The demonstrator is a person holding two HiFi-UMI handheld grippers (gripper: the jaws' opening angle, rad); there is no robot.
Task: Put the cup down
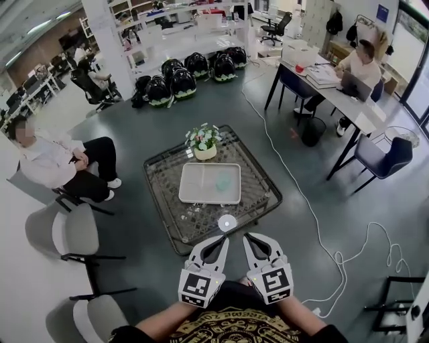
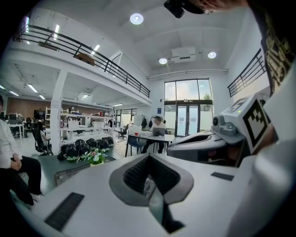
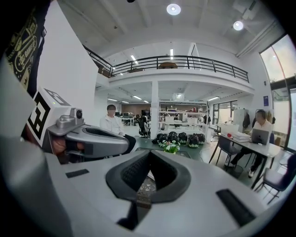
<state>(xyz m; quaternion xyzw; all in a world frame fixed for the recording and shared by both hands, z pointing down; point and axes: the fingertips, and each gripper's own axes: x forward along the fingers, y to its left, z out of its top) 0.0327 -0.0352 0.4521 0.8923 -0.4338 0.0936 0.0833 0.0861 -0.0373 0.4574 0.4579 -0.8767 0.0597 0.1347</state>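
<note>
Cup (image 1: 227, 223): on glass worktop (image 1: 265, 201), near its front edge, just before tray (image 1: 210, 183). Left tool (image 1: 222, 238), right tool (image 1: 249, 236): jaws together, empty, short of that edge.

Small pale cup (image 1: 227, 223) stands on glass table (image 1: 164, 194).

No legible text, brand or number appears. The cube (image 1: 200, 287) on the left gripper (image 1: 223, 238) and the cube (image 1: 277, 281) on the right gripper (image 1: 247, 236) carry square marker patterns only. The blue wall sign (image 1: 383, 13) is too small to read.
</note>
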